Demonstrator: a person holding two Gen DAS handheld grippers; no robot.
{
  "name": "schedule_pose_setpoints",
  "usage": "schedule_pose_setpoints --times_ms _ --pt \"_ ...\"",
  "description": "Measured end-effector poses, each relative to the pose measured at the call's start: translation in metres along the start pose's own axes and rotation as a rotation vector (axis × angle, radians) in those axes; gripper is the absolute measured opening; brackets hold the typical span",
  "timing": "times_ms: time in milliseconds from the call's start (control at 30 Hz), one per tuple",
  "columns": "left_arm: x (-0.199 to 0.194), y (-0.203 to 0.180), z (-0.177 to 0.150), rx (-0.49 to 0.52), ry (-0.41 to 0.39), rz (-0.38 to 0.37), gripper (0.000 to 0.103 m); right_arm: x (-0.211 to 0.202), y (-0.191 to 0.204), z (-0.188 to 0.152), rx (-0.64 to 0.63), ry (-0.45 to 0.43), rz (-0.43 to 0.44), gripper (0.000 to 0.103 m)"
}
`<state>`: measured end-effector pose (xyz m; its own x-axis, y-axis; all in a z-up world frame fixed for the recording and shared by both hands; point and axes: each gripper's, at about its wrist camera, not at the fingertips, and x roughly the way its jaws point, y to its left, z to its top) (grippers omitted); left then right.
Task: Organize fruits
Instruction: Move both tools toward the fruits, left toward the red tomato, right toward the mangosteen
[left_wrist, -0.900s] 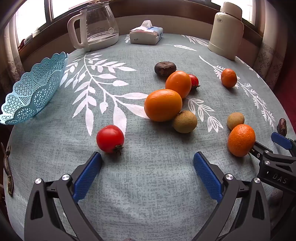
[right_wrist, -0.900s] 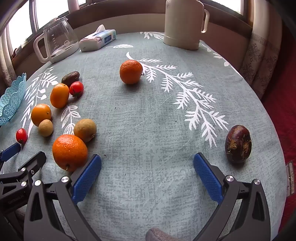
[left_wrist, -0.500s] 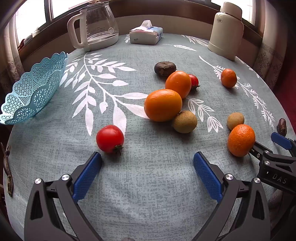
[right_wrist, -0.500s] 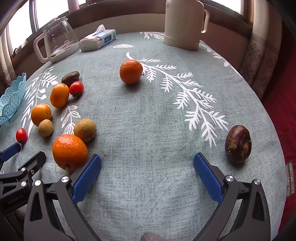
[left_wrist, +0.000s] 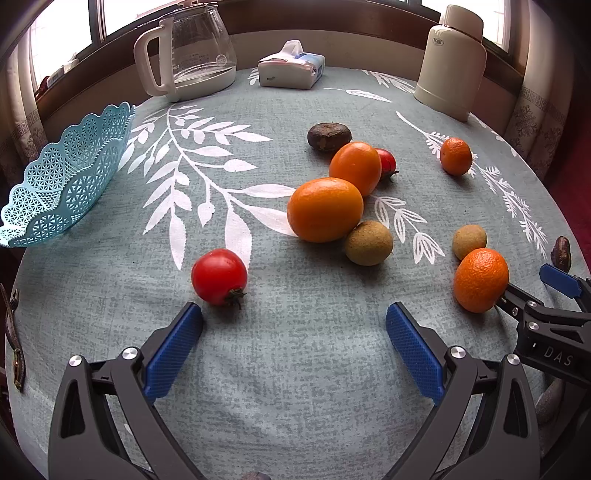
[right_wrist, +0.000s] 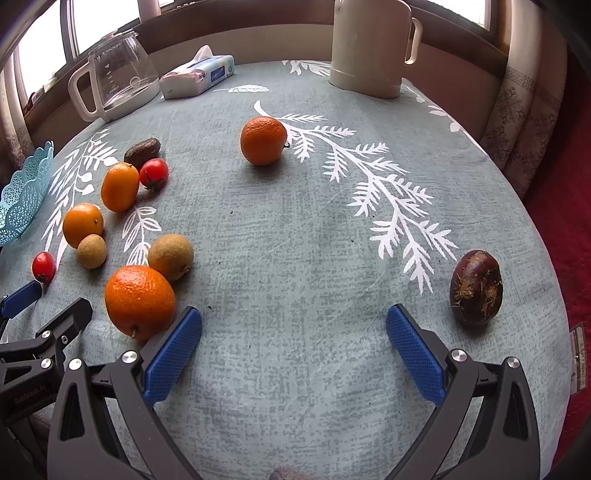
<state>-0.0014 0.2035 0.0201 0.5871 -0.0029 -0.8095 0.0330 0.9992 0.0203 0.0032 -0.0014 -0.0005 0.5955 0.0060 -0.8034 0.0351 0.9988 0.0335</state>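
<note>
Fruits lie scattered on a grey-green tablecloth. A red tomato (left_wrist: 219, 276) sits just ahead of my left gripper's (left_wrist: 294, 325) left finger. Beyond it are a large orange (left_wrist: 325, 209), a brown longan (left_wrist: 368, 243), a second orange fruit (left_wrist: 355, 168) and a small tomato (left_wrist: 386, 163). My left gripper is open and holds nothing. My right gripper (right_wrist: 294, 325) is open too, with a tangerine (right_wrist: 139, 301) touching or nearly touching its left finger and a dark chestnut (right_wrist: 475, 292) off to its right. Another tangerine (right_wrist: 263, 140) lies farther out. A light blue lace basket (left_wrist: 62, 177) stands at the left table edge.
At the back stand a glass kettle (left_wrist: 188, 55), a tissue pack (left_wrist: 291, 70) and a cream thermos jug (left_wrist: 452, 61). The round table's edge (right_wrist: 554, 295) drops off to the right onto red flooring. A dark brown fruit (left_wrist: 328, 136) lies behind the oranges.
</note>
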Motion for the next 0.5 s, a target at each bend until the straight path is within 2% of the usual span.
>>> schedule_pose_setpoints --times_ms 367,500 --pt "0.0005 0.0028 0.0051 0.019 0.024 -0.020 0.101 -0.0022 -0.0015 -0.0024 -0.003 -0.004 0.007 0.098" --pt "-0.0020 0.0064 0.0044 0.007 0.009 -0.043 0.101 -0.0031 -0.0016 -0.0028 -0.004 -0.006 0.007 0.098"
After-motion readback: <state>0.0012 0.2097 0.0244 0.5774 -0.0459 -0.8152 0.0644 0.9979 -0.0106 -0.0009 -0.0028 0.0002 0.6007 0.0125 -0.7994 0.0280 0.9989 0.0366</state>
